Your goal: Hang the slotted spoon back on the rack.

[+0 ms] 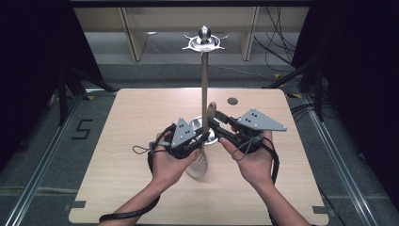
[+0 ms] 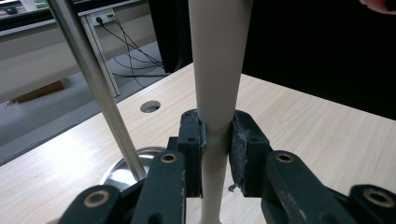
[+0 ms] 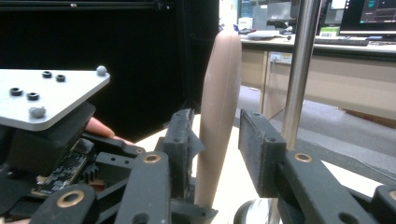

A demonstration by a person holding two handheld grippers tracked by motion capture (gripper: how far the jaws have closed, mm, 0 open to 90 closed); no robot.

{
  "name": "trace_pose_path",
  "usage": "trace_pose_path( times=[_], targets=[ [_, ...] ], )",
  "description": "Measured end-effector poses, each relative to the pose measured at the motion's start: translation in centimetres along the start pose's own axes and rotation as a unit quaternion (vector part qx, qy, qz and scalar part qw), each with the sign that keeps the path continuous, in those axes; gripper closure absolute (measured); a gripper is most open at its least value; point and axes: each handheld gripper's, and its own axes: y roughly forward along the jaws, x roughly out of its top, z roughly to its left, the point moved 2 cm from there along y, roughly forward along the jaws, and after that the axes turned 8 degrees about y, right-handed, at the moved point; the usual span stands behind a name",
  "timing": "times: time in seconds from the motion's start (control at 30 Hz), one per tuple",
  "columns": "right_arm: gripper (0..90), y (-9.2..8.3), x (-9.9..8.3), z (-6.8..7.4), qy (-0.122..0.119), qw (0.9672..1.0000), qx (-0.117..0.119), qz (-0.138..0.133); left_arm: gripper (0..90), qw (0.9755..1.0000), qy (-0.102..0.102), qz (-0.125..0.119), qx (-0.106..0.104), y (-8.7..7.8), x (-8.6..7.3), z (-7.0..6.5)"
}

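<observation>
Holding the spoon (image 1: 201,157) upright w/ left gripper (image 2: 215,154) clamped on its handle. Right gripper (image 3: 219,154) jaws sit wide around it, not gripping. We judge the rack (image 1: 205,89) hang still undone.

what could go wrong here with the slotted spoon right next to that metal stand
Two risks, as I judge it. The left tool is shut on the slotted spoon's handle while the right tool stands open around it; if the left releases before the right closes, the spoon could drop onto the table. Also, the stand's metal pole rises close beside the handle, so tilting the spoon might knock it and rock the stand.
</observation>
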Motion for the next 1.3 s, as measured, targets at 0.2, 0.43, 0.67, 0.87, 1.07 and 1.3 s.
trace_pose_path(
  times=[0.2,0.43,0.67,0.87,1.07,1.3],
  targets=[
    [67.8,0.3,-0.1,-0.2,0.002,1.0,-0.006,-0.005,74.7,1.0,-0.009,0.0,-0.004,0.2,0.1,-0.3],
    [71.2,0.4,-0.1,-0.3,0.007,0.9999,-0.007,-0.006,74.7,0.9999,-0.009,-0.003,0.001,0.3,0.3,-0.4],
    [74.0,0.3,-0.1,-0.3,0.004,0.9999,-0.004,-0.015,74.6,0.9998,-0.017,-0.01,-0.004,0.4,0.5,-0.6],
    [74.5,0.4,0.7,-0.3,-0.005,0.9999,0.012,-0.01,55.5,0.9994,-0.016,-0.025,-0.016,0.2,0.9,-0.4],
    [74.5,0.5,1.9,-1.0,-0.012,0.9996,0.019,-0.015,38.6,0.9995,-0.003,-0.032,0.0,-1.7,0.1,0.9],
    [74.5,1.2,3.4,-1.9,-0.034,0.9986,0.032,-0.025,37.5,0.9995,-0.005,-0.013,0.028,-5.3,-2.9,2.8]
  ],
)
